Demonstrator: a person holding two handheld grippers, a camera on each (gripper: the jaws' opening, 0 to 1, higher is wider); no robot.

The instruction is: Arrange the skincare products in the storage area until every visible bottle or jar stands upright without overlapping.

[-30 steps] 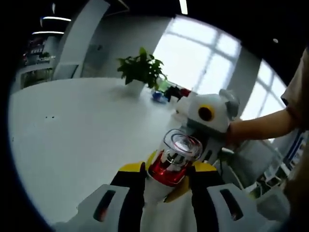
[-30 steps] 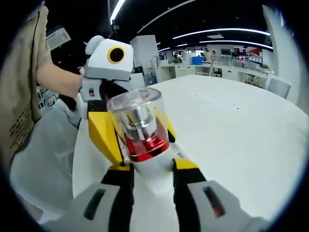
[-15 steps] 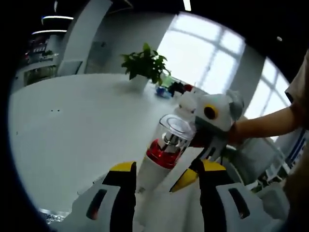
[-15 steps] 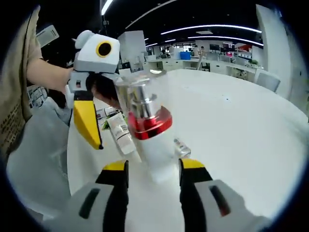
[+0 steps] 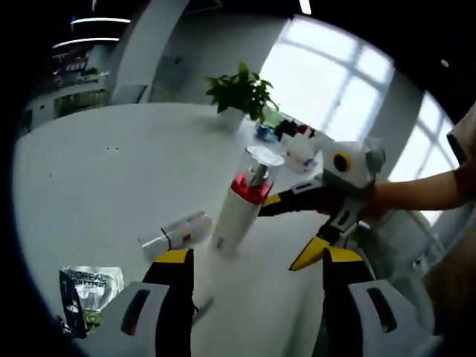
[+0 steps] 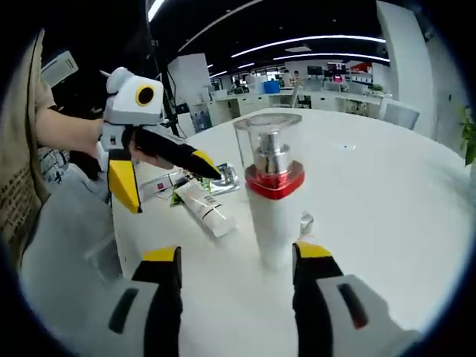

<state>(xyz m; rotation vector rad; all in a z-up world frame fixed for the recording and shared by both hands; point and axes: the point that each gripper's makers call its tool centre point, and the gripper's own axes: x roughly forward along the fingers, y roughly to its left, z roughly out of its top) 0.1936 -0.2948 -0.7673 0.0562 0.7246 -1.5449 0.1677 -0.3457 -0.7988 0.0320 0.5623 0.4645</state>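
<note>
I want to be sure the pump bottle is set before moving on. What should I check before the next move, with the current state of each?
1. Pump bottle stands upright on the table: ok.
2. Right claw open, clear of the bottle: ok.
3. Left claw open, off the bottle: ok.
4. White tube upright: not ok, it lies flat.
5. Sachet sorted: not ok, lying flat near the table edge.
6. Items behind the tube upright: cannot tell.

Pump bottle (image 6: 273, 201) upright (jaws apart) on table (image 6: 387, 201).
</note>
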